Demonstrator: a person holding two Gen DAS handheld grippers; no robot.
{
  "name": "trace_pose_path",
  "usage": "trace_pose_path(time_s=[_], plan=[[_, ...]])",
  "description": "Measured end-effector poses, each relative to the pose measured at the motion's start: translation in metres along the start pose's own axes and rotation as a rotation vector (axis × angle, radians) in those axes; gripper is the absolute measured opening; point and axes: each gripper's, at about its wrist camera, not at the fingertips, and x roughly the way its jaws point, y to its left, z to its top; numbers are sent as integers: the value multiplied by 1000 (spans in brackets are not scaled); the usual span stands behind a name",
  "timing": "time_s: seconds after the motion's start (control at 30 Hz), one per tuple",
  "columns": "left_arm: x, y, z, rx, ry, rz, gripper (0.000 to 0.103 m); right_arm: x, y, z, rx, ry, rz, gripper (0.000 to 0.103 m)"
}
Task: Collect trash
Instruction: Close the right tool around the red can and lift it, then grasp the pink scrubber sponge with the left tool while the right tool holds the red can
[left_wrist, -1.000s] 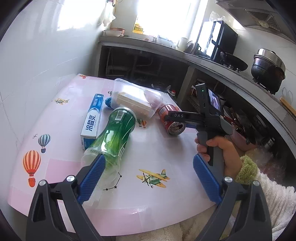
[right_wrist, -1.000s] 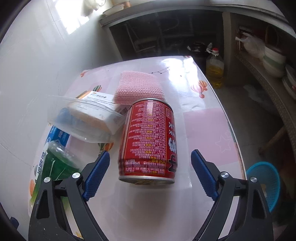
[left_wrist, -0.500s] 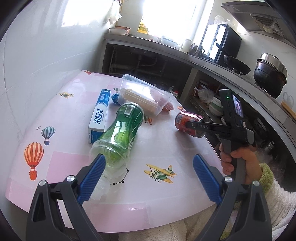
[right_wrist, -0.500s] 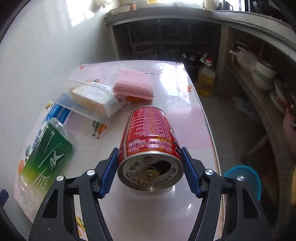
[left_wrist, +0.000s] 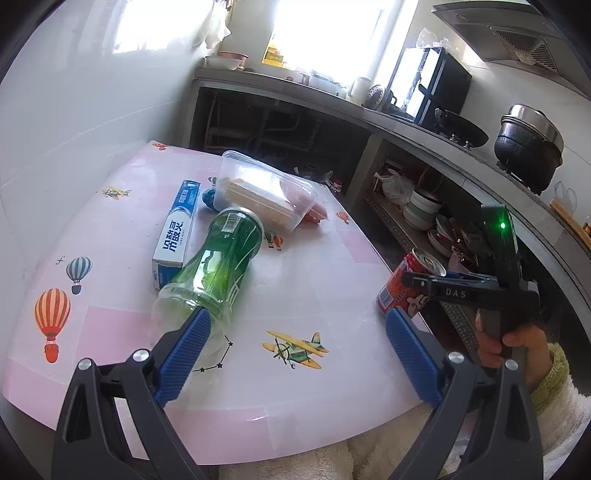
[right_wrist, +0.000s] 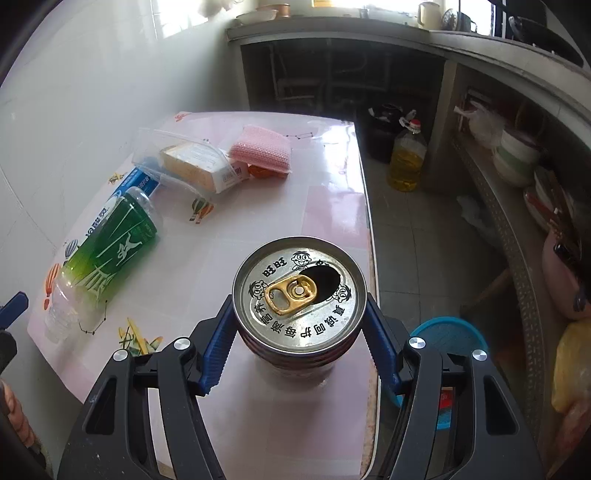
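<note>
Your right gripper (right_wrist: 299, 332) has its jaws clamped on the red metal drink can (right_wrist: 299, 291), held upright at the pink counter's (right_wrist: 258, 229) near edge. Your left gripper (left_wrist: 295, 343) jaws stand wide, empty, beside the lying green plastic bottle (left_wrist: 218, 262).

The table (left_wrist: 303, 266) was pink-and-white checked, printed with striped balloons and planes. The can (right_wrist: 299, 295) was red, its top silver with a gold tab. The bottle (left_wrist: 218, 262) was green, the box (left_wrist: 177, 229) blue-white, the sponge (right_wrist: 260, 147) pink.
</note>
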Motion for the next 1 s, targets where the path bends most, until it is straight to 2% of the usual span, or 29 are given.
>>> trace_pose_path(time_s=[0.1,0.23,0.43,0.57,0.7,0.77,0.87,1.0], plan=[[7,-5,16,-2,12,-14,93,0,3,-7,-35,-4,-15,62],[21,-14,56,28,14,-25,93,-1,10,-12,-87,-30,-34,62],[63,-25,113,121,51,20,93,-1,9,-14,-94,-64,-10,62],[94,-34,140,313,64,33,93,-1,7,-14,-106,-71,22,62],[123,-39,157,567,59,116,93,-1,3,-14,-107,-78,53,62],[139,-42,162,640,70,165,93,-2,0,-15,-97,-78,68,62],[165,-45,177,629,125,160,93,-3,-4,-14,-94,-78,81,62],[220,-50,203,480,283,133,93,-4,-6,-13,-87,-80,91,62]])
